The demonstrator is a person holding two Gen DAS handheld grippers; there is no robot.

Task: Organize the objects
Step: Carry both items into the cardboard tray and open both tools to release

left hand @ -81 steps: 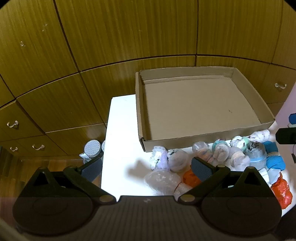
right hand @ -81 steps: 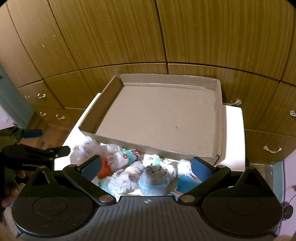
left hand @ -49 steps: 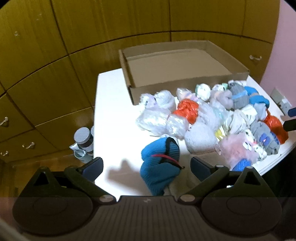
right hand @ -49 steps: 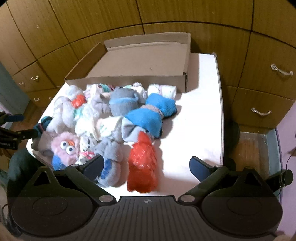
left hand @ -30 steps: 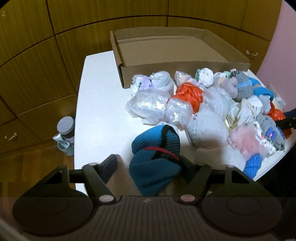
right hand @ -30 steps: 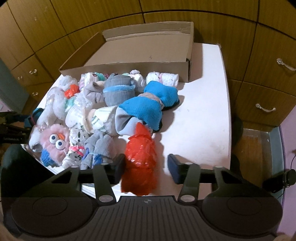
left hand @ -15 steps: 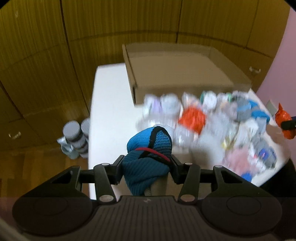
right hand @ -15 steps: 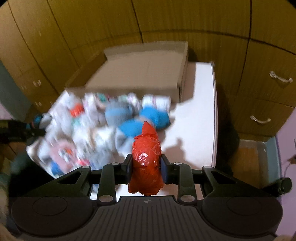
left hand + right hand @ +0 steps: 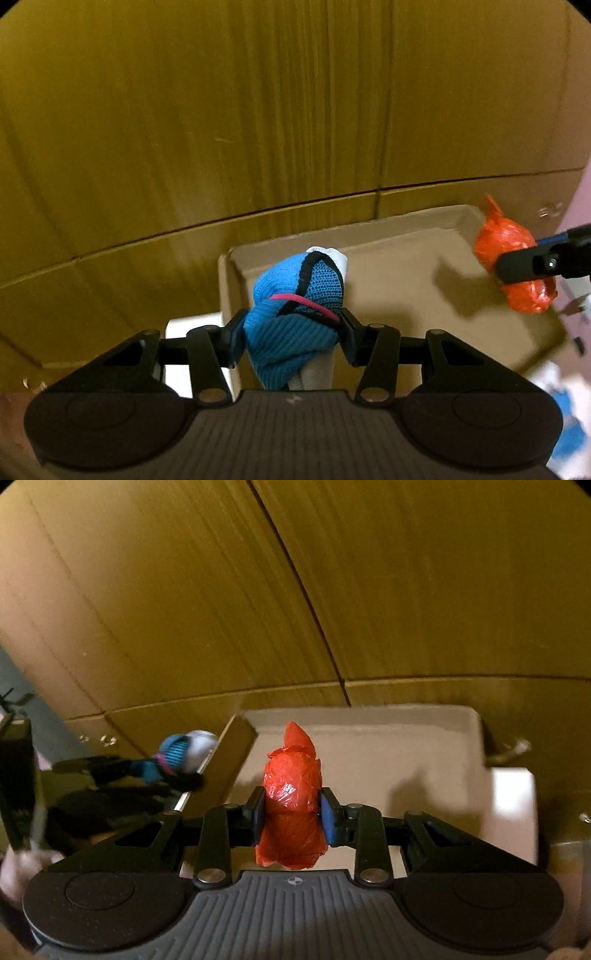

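Brown wooden cupboard doors [image 9: 258,110] fill the background, and a white tabletop [image 9: 513,805] is seen below them. The left gripper [image 9: 291,334] is closed on a blue sock bundle [image 9: 295,317], held low in the middle of the left view, over the near left corner of the cardboard box [image 9: 406,288]. The right gripper [image 9: 291,816] is squeezed tight on an orange bag bundle [image 9: 291,805], held low in the middle of the right view, over the open box [image 9: 388,760]. Both bundles are held up in the air above the box floor.
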